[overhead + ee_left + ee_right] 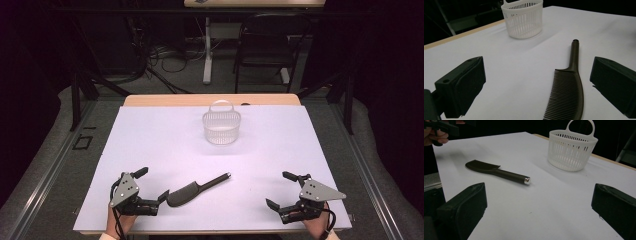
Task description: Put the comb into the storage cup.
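**Comb beside the left gripper, basket beyond**

A dark comb (195, 189) lies flat on the white tabletop (150, 140), its toothed end just beside the left gripper (150, 186), its handle pointing away toward the white basket (221, 126). The right gripper (281, 190) sits well apart. Both grippers' 2 fingers stand wide apart, holding nothing.
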`<state>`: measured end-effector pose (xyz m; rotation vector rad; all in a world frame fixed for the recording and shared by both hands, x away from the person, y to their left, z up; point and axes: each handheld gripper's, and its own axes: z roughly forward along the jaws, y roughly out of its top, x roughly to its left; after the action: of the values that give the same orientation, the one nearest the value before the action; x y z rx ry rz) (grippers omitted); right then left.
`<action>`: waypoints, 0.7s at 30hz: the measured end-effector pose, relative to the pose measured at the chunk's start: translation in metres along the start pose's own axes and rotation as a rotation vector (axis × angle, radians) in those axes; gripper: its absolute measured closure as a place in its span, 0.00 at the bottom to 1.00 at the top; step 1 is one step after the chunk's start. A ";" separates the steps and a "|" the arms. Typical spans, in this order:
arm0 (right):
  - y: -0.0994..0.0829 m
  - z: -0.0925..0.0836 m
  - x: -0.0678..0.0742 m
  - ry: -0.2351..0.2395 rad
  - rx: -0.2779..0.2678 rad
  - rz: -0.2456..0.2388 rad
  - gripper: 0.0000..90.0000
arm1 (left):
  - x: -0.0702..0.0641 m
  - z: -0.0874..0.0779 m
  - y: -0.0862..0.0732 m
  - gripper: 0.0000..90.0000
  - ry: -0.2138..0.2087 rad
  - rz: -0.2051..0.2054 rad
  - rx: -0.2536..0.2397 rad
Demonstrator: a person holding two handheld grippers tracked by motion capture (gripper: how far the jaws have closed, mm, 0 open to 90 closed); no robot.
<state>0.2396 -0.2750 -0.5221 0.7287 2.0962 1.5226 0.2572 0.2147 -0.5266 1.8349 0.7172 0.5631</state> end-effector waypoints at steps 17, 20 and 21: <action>0.000 0.000 0.000 -0.001 0.011 -0.007 0.00 | -0.009 0.027 0.012 0.00 -0.050 0.018 0.053; 0.000 0.000 0.000 -0.001 0.010 -0.008 0.00 | -0.011 0.031 0.014 0.00 -0.059 0.020 0.058; 0.000 0.000 0.000 -0.001 0.011 -0.008 0.00 | -0.012 0.032 0.015 0.00 -0.065 0.020 0.060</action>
<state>0.2398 -0.2753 -0.5222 0.7237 2.1060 1.5077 0.2733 0.1814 -0.5246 1.9095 0.6792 0.4969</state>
